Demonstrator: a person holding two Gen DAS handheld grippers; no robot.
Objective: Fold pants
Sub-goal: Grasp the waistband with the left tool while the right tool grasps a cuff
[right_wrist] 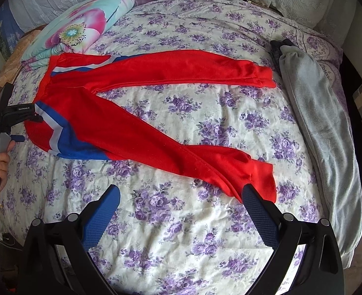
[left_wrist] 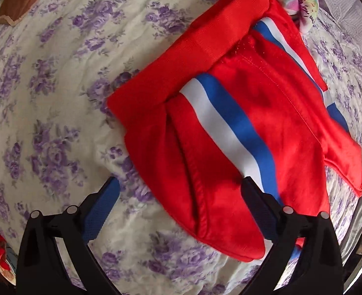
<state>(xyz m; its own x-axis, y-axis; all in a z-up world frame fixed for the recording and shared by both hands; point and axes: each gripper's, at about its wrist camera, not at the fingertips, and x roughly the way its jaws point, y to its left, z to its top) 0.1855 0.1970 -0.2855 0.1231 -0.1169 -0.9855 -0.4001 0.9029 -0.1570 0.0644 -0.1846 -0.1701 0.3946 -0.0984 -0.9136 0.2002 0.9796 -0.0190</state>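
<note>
On the floral bedsheet [right_wrist: 181,127] lies 1 pair of red pants [right_wrist: 136,123], flat, its 2 legs spread apart. The left gripper [left_wrist: 181,196] is open at the waistband end, holding nothing. The right gripper [right_wrist: 181,199] is open too, 1 finger touching the nearer leg cuff. Beyond the pants lie 1 flowered quilt [right_wrist: 77,27] and 1 grey garment [right_wrist: 316,113].
</note>
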